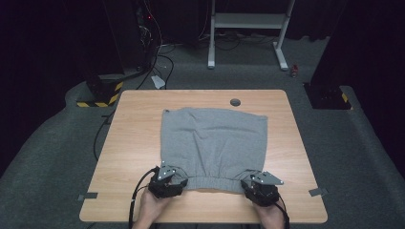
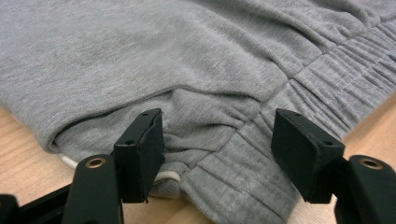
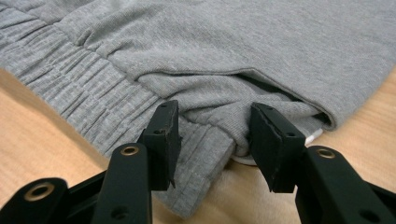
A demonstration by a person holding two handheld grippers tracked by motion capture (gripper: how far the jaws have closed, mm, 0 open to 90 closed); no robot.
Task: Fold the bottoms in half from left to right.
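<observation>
Nearest the camera, at the near edge of the light wooden table: two hands cut off by the frame bottom, each gripping black tongs. Left tongs at the near left corner of the folded grey sweatshirt-fabric garment, jaws spread wide, straddling the gathered ribbed waistband without pinching it. Right tongs at the near right corner of the garment, jaws also parted, narrower, with a bunched fold of fabric between them; right jaw touching or very close to that fold, actual clamping not visible. White drawstring peeking from under the hem beside the left jaw, mostly hidden. White bit under the garment's right corner, too covered to identify. Garment lying flat mid-table, waistband along its near edge. Small grey round grommet beyond the garment's far edge. Room behind dark, hard to make out.
</observation>
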